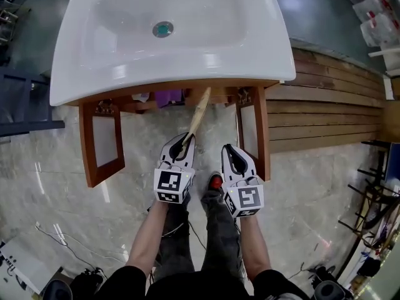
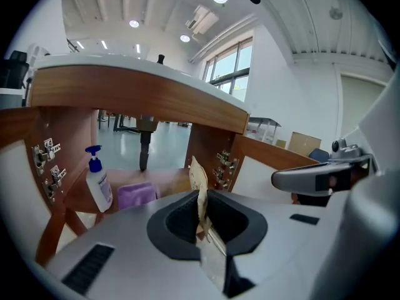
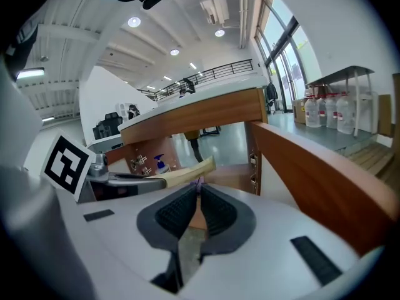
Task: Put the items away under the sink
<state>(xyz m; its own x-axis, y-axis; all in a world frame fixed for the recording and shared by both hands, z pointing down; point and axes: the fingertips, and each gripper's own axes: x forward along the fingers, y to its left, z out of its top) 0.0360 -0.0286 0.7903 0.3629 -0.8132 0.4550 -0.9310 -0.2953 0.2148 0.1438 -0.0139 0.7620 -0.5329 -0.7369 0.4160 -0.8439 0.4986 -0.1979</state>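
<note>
- The L gripper [image 1: 182,144] [image 2: 201,200] has its jaws closed on a thin, flat tan paper packet [image 1: 199,112] [image 2: 199,179]. The packet stands on its edge between the dark pads, and its free end points to the cabinet opening.
- The R gripper [image 1: 232,155] [image 3: 197,195] has its jaws together w/ nothing between them. It is just beside the L one, at about the same height.
- In the R gripper view, the packet [image 3: 187,169] passes in front, from the L side.
- Above both is the white ceramic sink [image 1: 125,86] on a red-brown wooden cabinet. The L door [image 1: 100,142] and the R door [image 1: 253,136] are both open, w/ the grippers between them.
- On the shelf inside there is a white pump bottle w/ blue head [image 2: 100,186] [image 3: 160,163], upright, near the L wall.
- Just beside the bottle lies a soft purple item [image 2: 136,195] [image 1: 167,97], maybe a cloth or pouch; the view is too poor to tell.
- A dark drain pipe [image 2: 145,145] hangs down behind them.
- The person stands on a grey marble floor [image 1: 62,186]. A red shoe tip [image 1: 215,181] shows between the grippers.
</note>
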